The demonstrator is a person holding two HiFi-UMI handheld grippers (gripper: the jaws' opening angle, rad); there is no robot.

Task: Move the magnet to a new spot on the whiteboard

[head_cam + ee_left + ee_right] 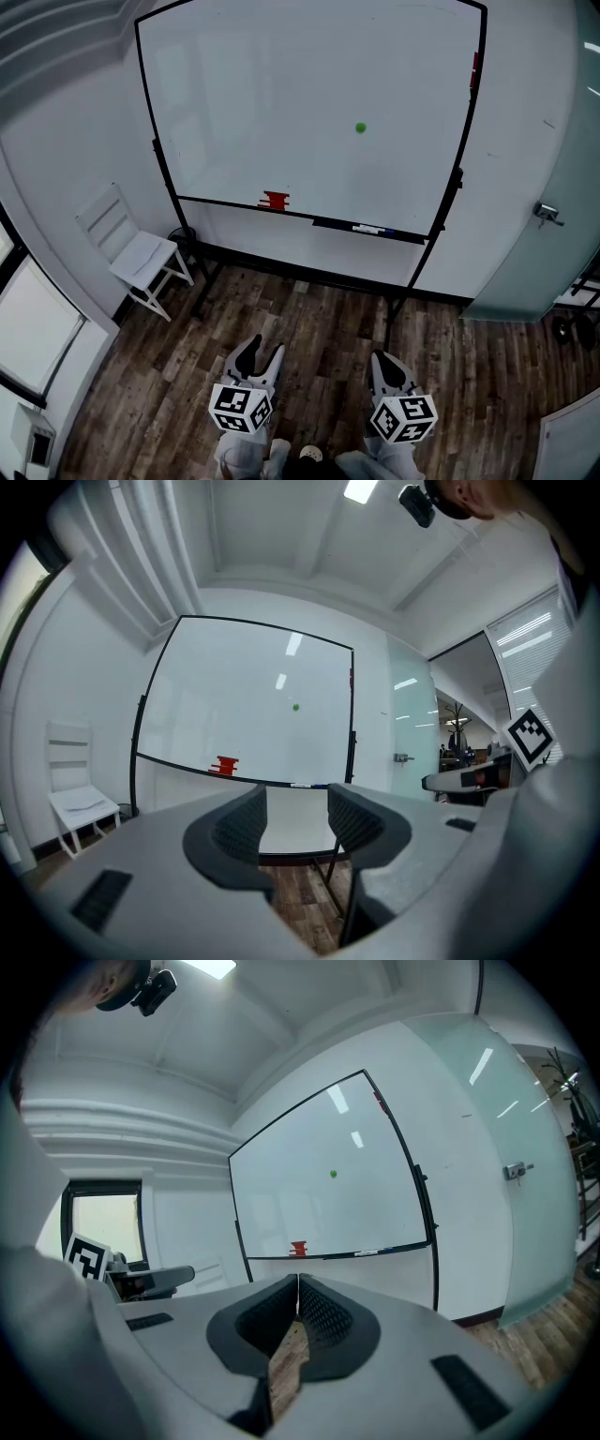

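The left gripper (262, 352) gapes wide, the right gripper (384, 364) is pinched shut, empty; the green magnet (361, 127) sits far ahead of both, so reaching with shut jaws may knock it off the whiteboard (244, 103)

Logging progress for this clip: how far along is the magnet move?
Nothing looks done: the green magnet sits on the whiteboard, with neither claw near it. Nothing is in hand: the left claw is open and empty, the right claw shut on nothing. Left: approach, grasp and move it.
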